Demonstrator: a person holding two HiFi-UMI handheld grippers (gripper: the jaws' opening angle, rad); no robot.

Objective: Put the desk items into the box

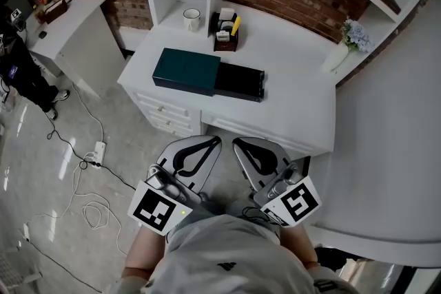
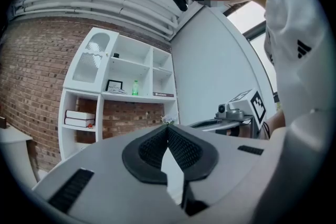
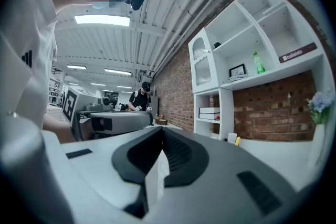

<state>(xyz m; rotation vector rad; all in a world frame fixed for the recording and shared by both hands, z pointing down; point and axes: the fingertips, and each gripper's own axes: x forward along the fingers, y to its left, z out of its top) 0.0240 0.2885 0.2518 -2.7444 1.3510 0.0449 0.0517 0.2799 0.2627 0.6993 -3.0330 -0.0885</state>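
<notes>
Plainly, both tongs are held back near the person's body, short of the front edge of the white desk (image 1: 303, 72). The left gripper (image 1: 212, 142) has its jaws pressed together with nothing between them. The right gripper (image 1: 238, 143) is likewise closed and empty. The two tips sit just beside each other, pointing toward the desk.

The box (image 1: 186, 71), dark teal, lies on the left half of the desk with its long side running close along the front edge. A black tray-like part (image 1: 239, 82) touches its right end. Behind them, against the shelf unit, stand a white mug (image 1: 191, 18) and a dark organizer (image 1: 225, 38) holding a yellow item (image 1: 236, 25). Both stand apart from the box's back edge, with bare desktop between.

To the right of the black part the desktop is bare as far as a vase of flowers (image 1: 346, 45) near the corner. Left of the desk the floor (image 1: 41, 169) is open apart from a power strip (image 1: 98, 151) and loose cables. On the right a curved white counter (image 1: 393, 148) crowds close to the right gripper's side.
</notes>
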